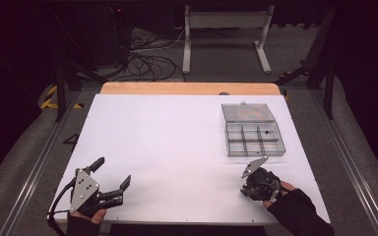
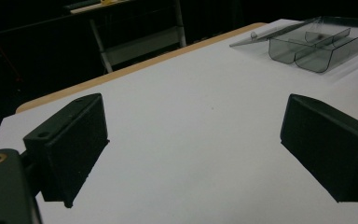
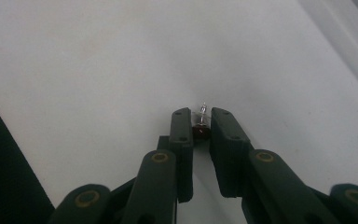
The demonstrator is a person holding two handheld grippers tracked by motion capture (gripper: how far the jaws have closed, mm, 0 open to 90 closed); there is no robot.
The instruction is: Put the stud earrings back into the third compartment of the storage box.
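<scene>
One tiny stud-like piece [image 3: 201,122] w/ a metal pin sits clamped in the right claw [image 3: 200,126] low over the bench [image 1: 177,147], pin pointing fwd past the tips, one open compartment box [image 1: 253,137] just ahead & nearer this hand, left claw [image 1: 113,174] spread wide, empty, well apart

Bright, even light on the white table [image 1: 177,147] against dark surroundings; soft shadows, and both gripper views slightly blurred.
</scene>
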